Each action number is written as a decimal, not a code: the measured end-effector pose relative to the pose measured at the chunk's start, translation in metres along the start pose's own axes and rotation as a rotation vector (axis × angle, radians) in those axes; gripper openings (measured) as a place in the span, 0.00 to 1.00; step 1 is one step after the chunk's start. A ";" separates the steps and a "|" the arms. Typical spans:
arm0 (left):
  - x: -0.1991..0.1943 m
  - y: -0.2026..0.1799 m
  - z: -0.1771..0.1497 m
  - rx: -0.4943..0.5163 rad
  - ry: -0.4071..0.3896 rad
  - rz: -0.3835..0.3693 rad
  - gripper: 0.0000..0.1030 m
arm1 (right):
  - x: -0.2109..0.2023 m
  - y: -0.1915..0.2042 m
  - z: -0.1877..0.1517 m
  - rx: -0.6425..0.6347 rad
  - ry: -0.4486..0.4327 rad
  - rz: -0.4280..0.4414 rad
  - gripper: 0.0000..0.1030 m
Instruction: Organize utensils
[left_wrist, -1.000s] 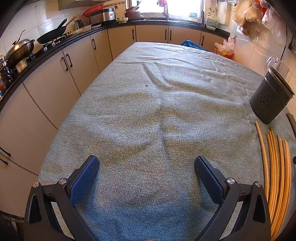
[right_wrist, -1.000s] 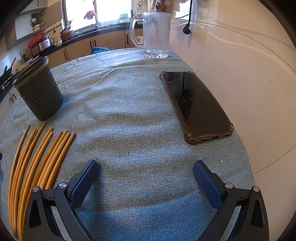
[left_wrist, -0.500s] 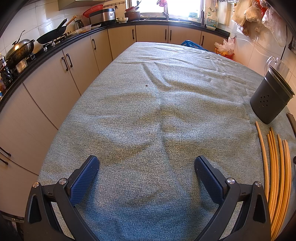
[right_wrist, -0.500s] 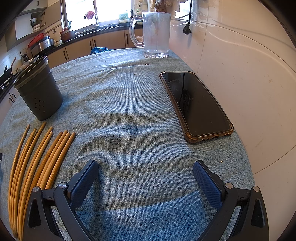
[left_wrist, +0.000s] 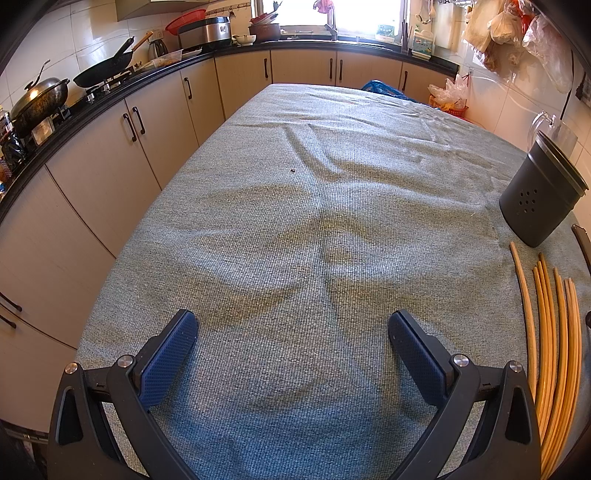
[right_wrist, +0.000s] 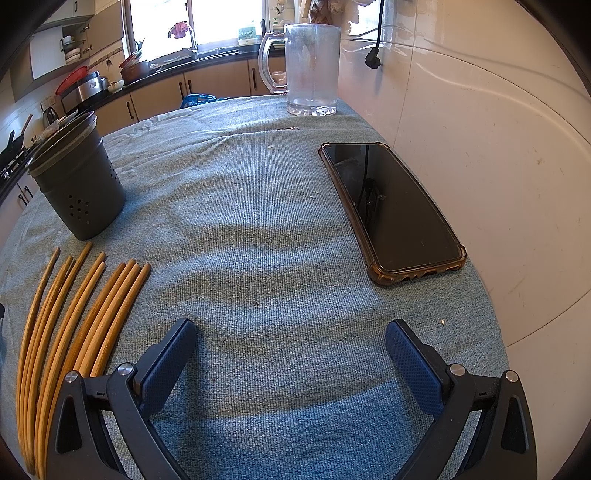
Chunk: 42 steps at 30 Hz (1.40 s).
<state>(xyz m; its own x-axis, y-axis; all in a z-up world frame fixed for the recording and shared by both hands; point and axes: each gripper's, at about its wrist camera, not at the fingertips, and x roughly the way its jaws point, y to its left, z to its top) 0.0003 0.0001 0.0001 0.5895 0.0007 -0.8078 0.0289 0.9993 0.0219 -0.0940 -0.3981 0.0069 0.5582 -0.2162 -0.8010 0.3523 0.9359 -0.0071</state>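
We see both grippers spread wide, gripping nothing: left gripper (left_wrist: 293, 341), right gripper (right_wrist: 290, 341). Chopsticks (right_wrist: 74, 317) lie flat on the gray tablecloth (right_wrist: 258, 221) at 9 o'clock of the right gripper. Dark holder (right_wrist: 79, 181) stands upright at 11, just beyond their tips.

Grey-green ribbed woven cloth (right_wrist: 280, 221) covering counter. Honey-yellow bamboo chopsticks (right_wrist: 70, 314) beside dark grey cylindrical plastic holder (right_wrist: 79, 184), dotted with small holes. Black glossy phone (right_wrist: 388, 206) in amber translucent case.
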 end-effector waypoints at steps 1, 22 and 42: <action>0.000 0.000 0.000 -0.001 0.000 0.000 1.00 | 0.000 0.000 0.000 0.000 0.000 0.000 1.00; -0.137 -0.025 -0.021 0.005 -0.269 -0.032 1.00 | -0.060 0.002 -0.034 0.134 -0.057 0.031 0.98; -0.213 -0.048 -0.056 0.074 -0.401 -0.032 1.00 | -0.203 0.028 -0.070 0.190 -0.484 0.116 0.99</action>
<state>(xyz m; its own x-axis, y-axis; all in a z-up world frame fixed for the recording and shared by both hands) -0.1723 -0.0461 0.1383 0.8549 -0.0591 -0.5154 0.1016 0.9933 0.0547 -0.2505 -0.3088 0.1278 0.8686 -0.2602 -0.4217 0.3725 0.9041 0.2095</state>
